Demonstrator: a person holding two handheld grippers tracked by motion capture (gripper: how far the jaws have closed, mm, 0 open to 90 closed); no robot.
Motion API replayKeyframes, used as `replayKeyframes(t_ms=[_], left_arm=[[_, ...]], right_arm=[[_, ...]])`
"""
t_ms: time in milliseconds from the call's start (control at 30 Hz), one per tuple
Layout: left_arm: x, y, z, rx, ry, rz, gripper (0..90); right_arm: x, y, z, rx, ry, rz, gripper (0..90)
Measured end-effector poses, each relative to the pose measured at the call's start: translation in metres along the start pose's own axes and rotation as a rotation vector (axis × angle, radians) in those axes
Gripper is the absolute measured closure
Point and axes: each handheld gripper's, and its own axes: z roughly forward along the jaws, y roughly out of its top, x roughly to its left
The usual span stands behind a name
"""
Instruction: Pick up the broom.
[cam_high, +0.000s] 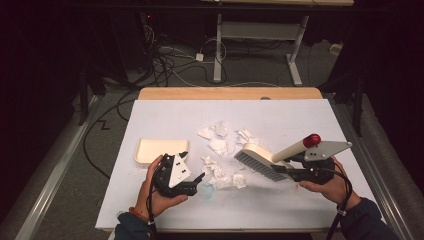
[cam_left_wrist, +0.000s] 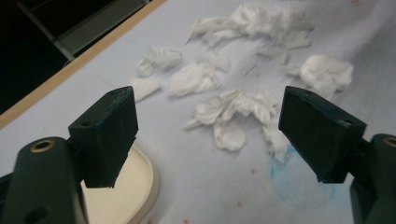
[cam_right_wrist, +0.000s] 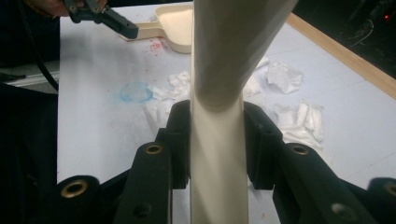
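Right gripper fingers clamp brush handle (bristles toward paper scraps); left gripper fingers apart.

No legible text, label, brand, number or sign appears on any surface in the three views.

right gripper clamps the cream brush handle above scattered paper scraps.
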Motion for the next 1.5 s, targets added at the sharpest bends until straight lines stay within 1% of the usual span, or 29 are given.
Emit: replayKeyframes(t_ms=[33,67,100,200,267,333,400,467,533,600,700,767,900,1000,1067,1100,1200,1233,1333,1367,1433,1500], left_arm=[[0.001,-0.006,-0.002,0.008,0.014,-0.005,19.1],[0.001,-0.006,-0.002,0.008,0.014,-0.005,19.1],[0.002,-0.008,-0.003,0.014,0.023,-0.014,19.1],[0.003,-0.017,-0.008,0.015,0.028,-0.041,19.1],[0.003,-0.022,-0.012,0.016,0.04,-0.043,19.1],[0.003,-0.028,-0.016,0.018,0.054,-0.055,19.1],[0.005,-0.034,-0.02,0.027,0.058,-0.072,19.1],[0.006,-0.039,-0.022,0.028,0.067,-0.092,19.0],[0.005,-0.044,-0.024,0.035,0.067,-0.101,19.0],[0.006,-0.047,-0.025,0.038,0.073,-0.087,19.0],[0.006,-0.052,-0.026,0.053,0.074,-0.088,19.0],[0.007,-0.055,-0.026,0.055,0.073,-0.098,19.0],[0.009,-0.057,-0.025,0.055,0.072,-0.103,19.0],[0.009,-0.057,-0.023,0.066,0.069,-0.103,19.0],[0.01,-0.058,-0.022,0.069,0.065,-0.105,19.0],[0.01,-0.058,-0.021,0.068,0.062,-0.108,19.0],[0.011,-0.058,-0.019,0.071,0.059,-0.107,19.0],[0.011,-0.058,-0.019,0.074,0.058,-0.108,19.0],[0.011,-0.059,-0.019,0.082,0.053,-0.107,19.0],[0.011,-0.059,-0.019,0.084,0.054,-0.106,19.0],[0.011,-0.059,-0.019,0.084,0.052,-0.106,19.0],[0.01,-0.059,-0.019,0.086,0.054,-0.103,19.0]], right_arm=[[-0.001,0.0,0.0,0.0,-0.004,0.005,68.6],[-0.001,0.0,0.0,0.002,-0.006,0.005,68.6],[-0.001,0.0,0.0,0.002,-0.006,0.005,68.6],[-0.002,0.0,0.001,0.006,-0.018,0.012,68.6],[-0.002,0.001,0.002,0.006,-0.024,0.014,68.6],[-0.003,0.001,0.002,0.004,-0.024,0.021,68.6],[-0.003,0.002,0.001,-0.002,-0.027,0.02,68.6],[-0.003,0.003,0.001,-0.004,-0.036,0.034,68.5],[-0.005,0.003,0.001,-0.004,-0.051,0.042,68.6],[-0.005,0.003,0.002,-0.003,-0.055,0.049,68.6],[-0.006,0.003,0.002,-0.001,-0.062,0.041,68.6],[-0.007,0.005,0.002,-0.001,-0.072,0.039,68.6],[-0.01,0.009,0.0,-0.006,-0.087,0.033,68.6],[-0.012,0.012,0.0,-0.008,-0.112,0.035,68.6],[-0.015,0.014,0.0,-0.001,-0.137,0.026,68.6],[-0.019,0.015,0.001,0.0,-0.155,0.033,68.6],[-0.023,0.016,0.001,0.003,-0.169,0.029,68.6],[-0.025,0.017,0.002,0.011,-0.183,0.024,68.6],[-0.032,0.017,0.006,0.031,-0.207,0.009,68.6],[-0.038,0.018,0.009,0.049,-0.225,0.004,68.6],[-0.04,0.018,0.01,0.053,-0.228,0.001,68.6],[-0.046,0.019,0.013,0.066,-0.254,-0.01,68.6]])
